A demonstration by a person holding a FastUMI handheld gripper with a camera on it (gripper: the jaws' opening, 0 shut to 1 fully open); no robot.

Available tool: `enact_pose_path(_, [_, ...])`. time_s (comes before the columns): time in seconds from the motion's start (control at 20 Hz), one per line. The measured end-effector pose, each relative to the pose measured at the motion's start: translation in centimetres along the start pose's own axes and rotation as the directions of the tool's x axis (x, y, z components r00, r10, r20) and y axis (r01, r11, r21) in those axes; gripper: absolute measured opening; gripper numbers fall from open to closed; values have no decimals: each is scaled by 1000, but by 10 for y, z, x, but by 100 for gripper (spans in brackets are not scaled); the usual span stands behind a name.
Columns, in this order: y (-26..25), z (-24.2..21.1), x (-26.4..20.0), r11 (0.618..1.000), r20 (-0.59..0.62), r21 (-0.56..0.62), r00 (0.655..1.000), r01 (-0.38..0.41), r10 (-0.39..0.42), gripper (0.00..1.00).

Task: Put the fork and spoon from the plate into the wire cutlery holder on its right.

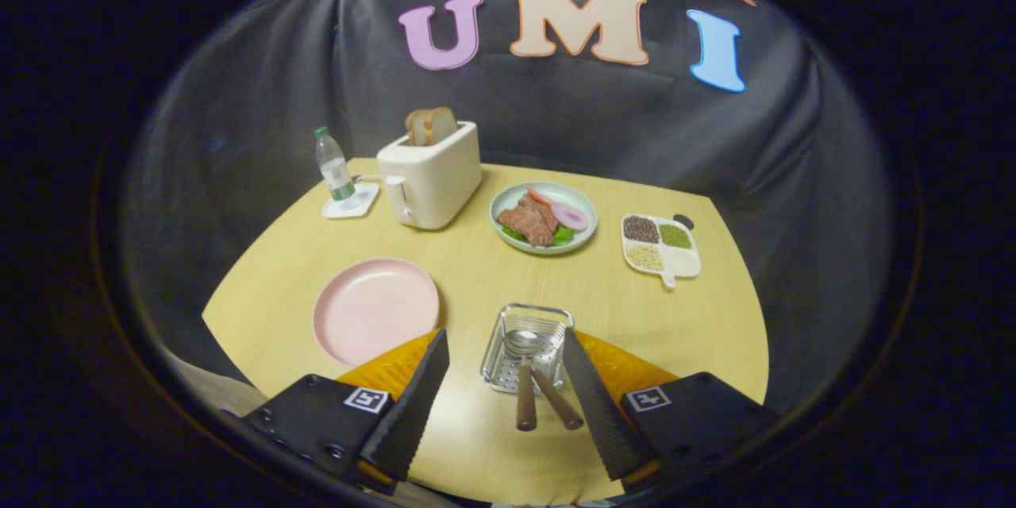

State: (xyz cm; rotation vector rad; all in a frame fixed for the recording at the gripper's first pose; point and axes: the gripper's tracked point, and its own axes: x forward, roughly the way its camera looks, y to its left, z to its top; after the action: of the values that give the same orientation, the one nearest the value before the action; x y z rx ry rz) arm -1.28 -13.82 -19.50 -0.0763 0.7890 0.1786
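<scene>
Claw: fingers spread wide, pinching nothing, poised above the near table edge; serrated inner faces, wedge-shaped tips.

Wire cutlery holder: between the fingertips, just ahead. Rectangular metal basket, perforated floor, thin rod rim. Lies flat on the table.

Spoon: in the holder, polished bowl on the mesh, brown wooden handle sticking out over the near rim towards the fingers.

Fork: second wooden handle beside the spoon's, splaying right; its head is hard to make out inside the basket.

Plate: pink, round, matte, bare; left of the holder, close by.

Judgement: both pieces appear stowed, task near complete.

Risk: overhanging handles lie close to the right finger; a careless withdrawal or closing could clip them, tip the light basket or flick cutlery out.

Also on the pale wood-grain table: cream toaster with bread, water bottle, food dish, divided tray.
</scene>
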Motion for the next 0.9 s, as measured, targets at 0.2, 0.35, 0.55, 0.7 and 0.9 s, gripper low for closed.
enact_pose_path(0.2, [28,43,-23,1000,206,20,978,14,-18,95])
enact_pose_path(0.35, [43,70,-41,998,346,40,936,49,-59,96])
enact_pose_path(0.55, [60,98,-68,995,483,52,870,88,-102,96])
enact_pose_path(0.7, [76,113,-82,991,559,52,818,126,-134,96])
enact_pose_path(0.9, [93,118,-90,984,616,93,768,152,-177,96])
